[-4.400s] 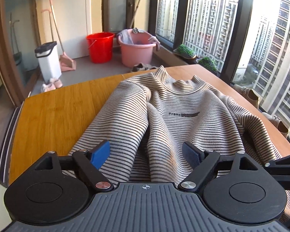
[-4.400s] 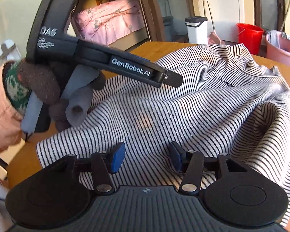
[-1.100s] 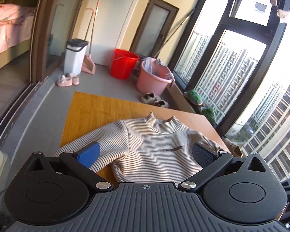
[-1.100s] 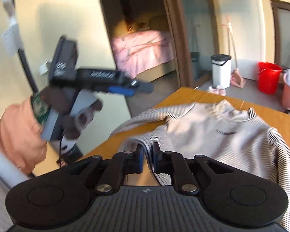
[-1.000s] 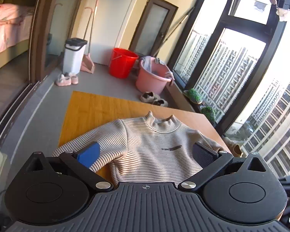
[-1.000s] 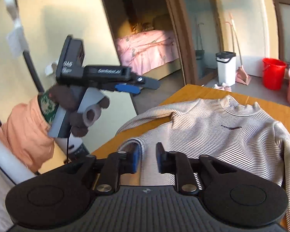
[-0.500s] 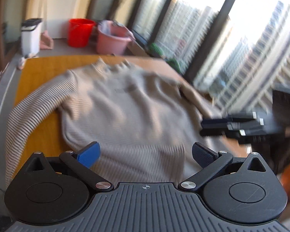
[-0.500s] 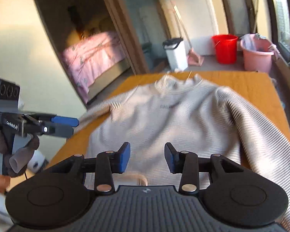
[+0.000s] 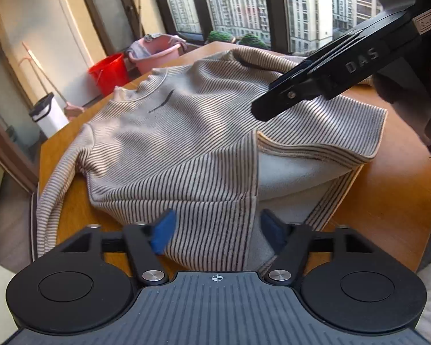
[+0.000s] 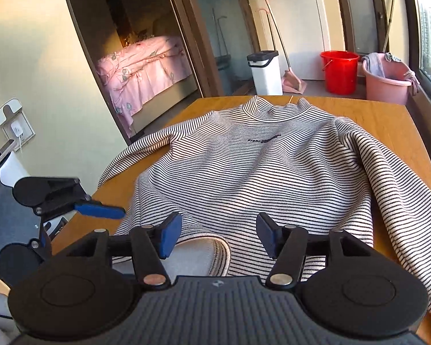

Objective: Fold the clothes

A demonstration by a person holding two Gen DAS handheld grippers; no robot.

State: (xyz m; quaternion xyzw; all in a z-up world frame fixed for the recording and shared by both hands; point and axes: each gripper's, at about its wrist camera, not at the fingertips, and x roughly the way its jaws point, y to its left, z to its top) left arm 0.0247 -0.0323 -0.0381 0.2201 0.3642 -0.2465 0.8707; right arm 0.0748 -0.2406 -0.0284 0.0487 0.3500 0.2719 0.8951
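Wooden table [image 10: 388, 126] bears a ribbed striped sweater [image 10: 258, 166]; both tools [image 9: 214, 231] [image 10: 217, 235] gape wide.

Black-and-cream striped sweater [image 10: 258, 172] on an orange-brown table [image 10: 388, 120].

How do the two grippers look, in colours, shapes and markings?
Both are alike. The left gripper and the right gripper each have a grey ribbed body, two round black discs, black finger arms with silver screws, and blue pads. From the side, the right gripper's black body shows the letters "DAS".
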